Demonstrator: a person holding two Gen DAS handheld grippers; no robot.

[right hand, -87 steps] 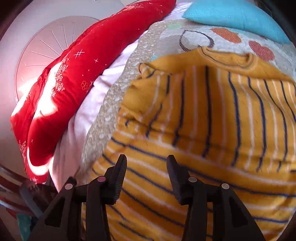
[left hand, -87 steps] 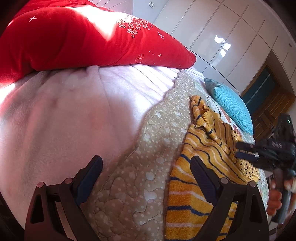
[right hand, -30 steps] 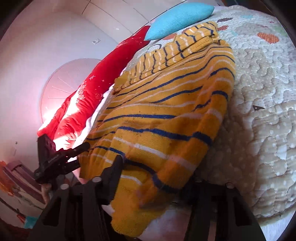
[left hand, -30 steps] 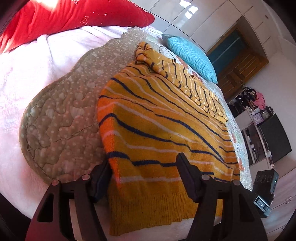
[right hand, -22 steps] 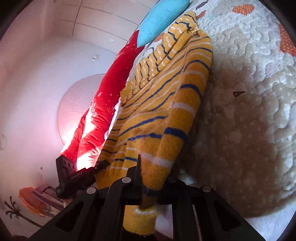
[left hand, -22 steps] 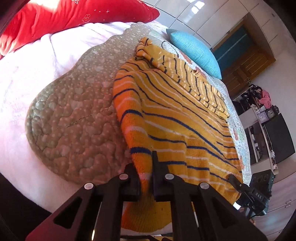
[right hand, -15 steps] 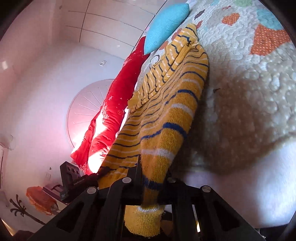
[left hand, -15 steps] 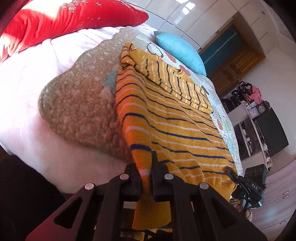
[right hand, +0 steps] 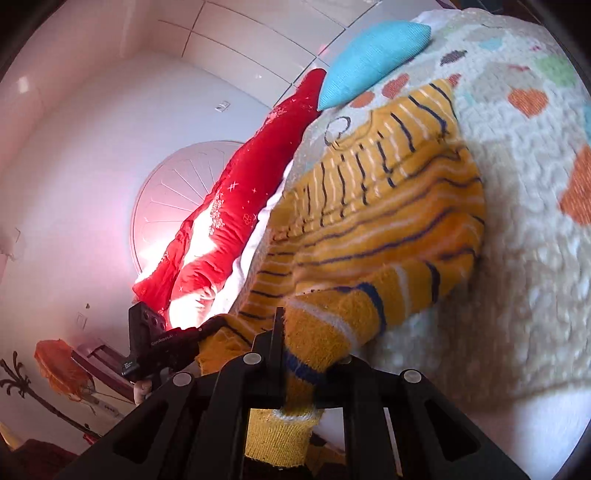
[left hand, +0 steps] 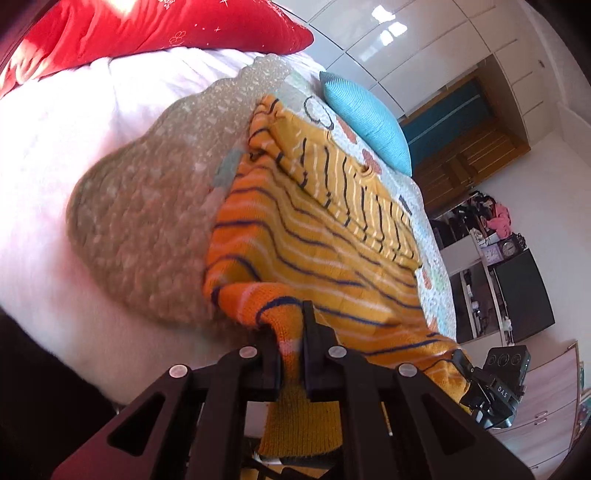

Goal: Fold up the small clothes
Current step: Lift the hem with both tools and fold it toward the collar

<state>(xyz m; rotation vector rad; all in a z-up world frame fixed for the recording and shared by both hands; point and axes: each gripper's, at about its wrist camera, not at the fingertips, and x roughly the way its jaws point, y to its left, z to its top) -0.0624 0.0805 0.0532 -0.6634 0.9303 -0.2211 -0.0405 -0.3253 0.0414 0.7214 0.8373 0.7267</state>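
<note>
Left gripper (left hand: 290, 345): jaws clamped on the bottom hem of the yellow striped sweater (left hand: 314, 240), near its left corner; knit bunched between the pads, ribbed edge hanging below them. Right gripper (right hand: 306, 354): jaws pinched on the hem at the opposite corner, ribbed cuff of fabric drooping under the fingers. Each gripper shows in the other's view, at the far end of the hem, both at the near edge of the bed.

Sweater's lower part is lifted off the quilted bedspread (left hand: 147, 229) and curled up toward the grippers; the upper part lies flat on the bedspread, a sleeve folded across the chest. Bedspread sits on a pale pink blanket (left hand: 55, 155).

Beyond the collar: blue cushion (left hand: 365, 118). Red pillow (left hand: 147, 33) at the far left. Behind those, white wardrobe panels (left hand: 424, 48) and a wooden door (left hand: 461, 147).
</note>
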